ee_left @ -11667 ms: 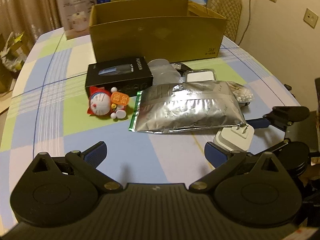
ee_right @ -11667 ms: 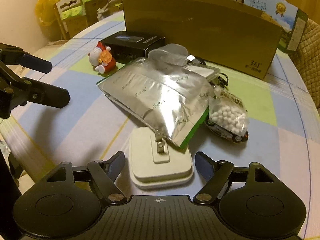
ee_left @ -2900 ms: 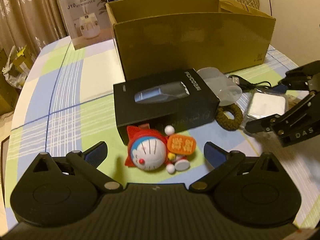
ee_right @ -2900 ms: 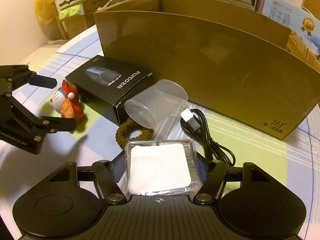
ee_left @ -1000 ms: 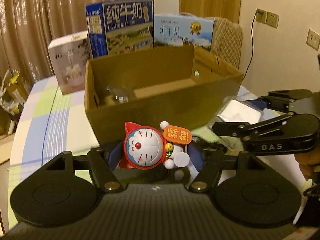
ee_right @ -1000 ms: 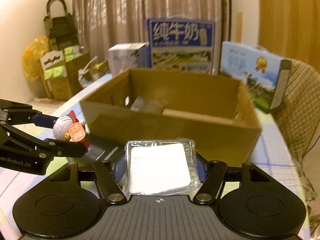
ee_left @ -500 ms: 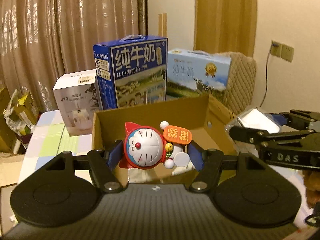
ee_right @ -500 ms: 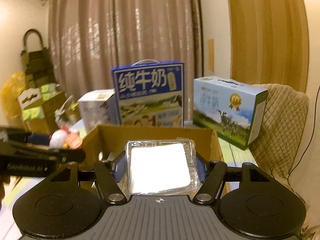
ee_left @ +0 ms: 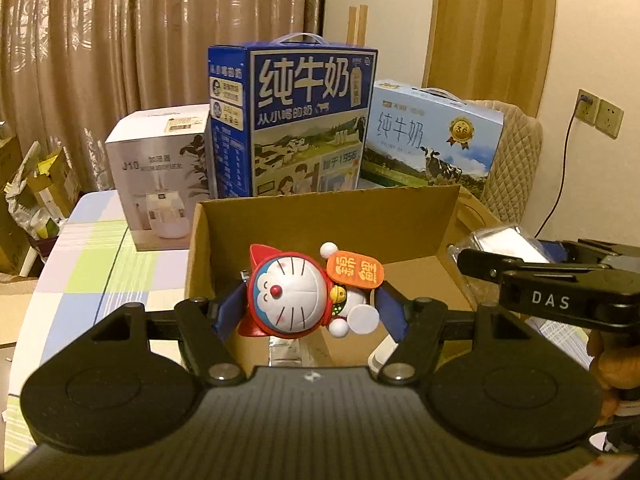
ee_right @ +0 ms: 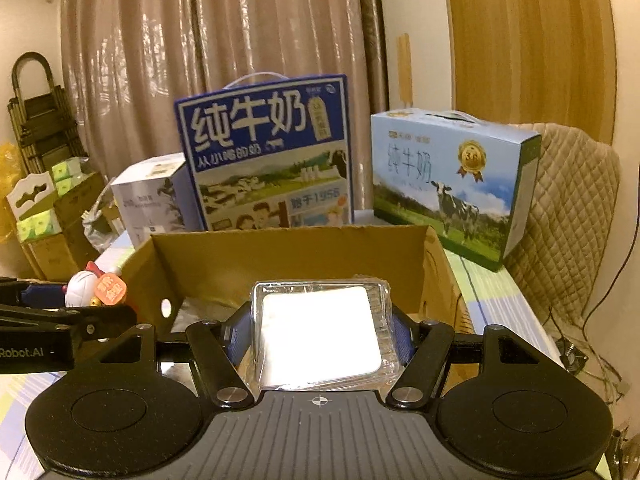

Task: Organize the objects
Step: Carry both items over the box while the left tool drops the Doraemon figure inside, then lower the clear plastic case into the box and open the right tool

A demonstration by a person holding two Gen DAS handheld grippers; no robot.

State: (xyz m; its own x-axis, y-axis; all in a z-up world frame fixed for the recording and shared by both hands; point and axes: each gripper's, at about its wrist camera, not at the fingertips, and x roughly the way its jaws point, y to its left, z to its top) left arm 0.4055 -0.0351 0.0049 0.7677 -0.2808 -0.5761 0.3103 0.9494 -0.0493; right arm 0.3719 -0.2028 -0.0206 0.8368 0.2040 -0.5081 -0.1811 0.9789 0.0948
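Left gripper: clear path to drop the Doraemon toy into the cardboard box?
Probably yes. The left gripper holds the Doraemon toy over the open cardboard box; no flaps or lid block it. The right gripper with its clear packet hangs to one side.

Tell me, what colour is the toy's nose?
Red. The toy shows it best in the left wrist view.

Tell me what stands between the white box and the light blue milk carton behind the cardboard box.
The tall dark blue milk carton stands between the white box and the light blue milk carton, behind the cardboard box. The left wrist view shows this.
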